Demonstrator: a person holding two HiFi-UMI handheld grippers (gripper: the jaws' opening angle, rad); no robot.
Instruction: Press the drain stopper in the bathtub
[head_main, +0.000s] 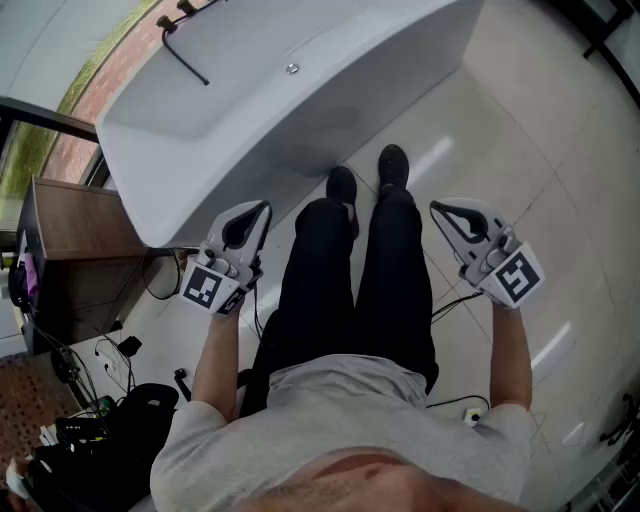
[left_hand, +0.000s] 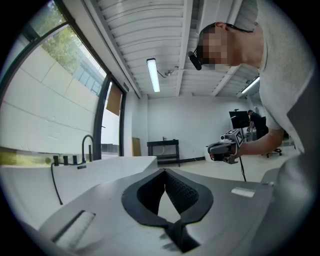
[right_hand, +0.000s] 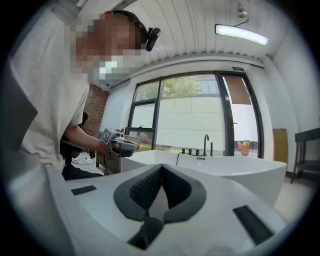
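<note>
Currently the left gripper is clenched, tips together on nothing, and held outside the near wall of the tub. The stopper sits near the middle of the tub floor, well apart from both grippers. It is probably stiff, smooth, sprung metal, so press its centre straight down with closed tips. The right gripper is likewise clenched and empty. The stopper is too small to judge its height, and neither gripper view shows it.

One bathtub with one drain stopper, one black faucet, two grippers, the left gripper and the right gripper, two black shoes, one wooden cabinet
</note>
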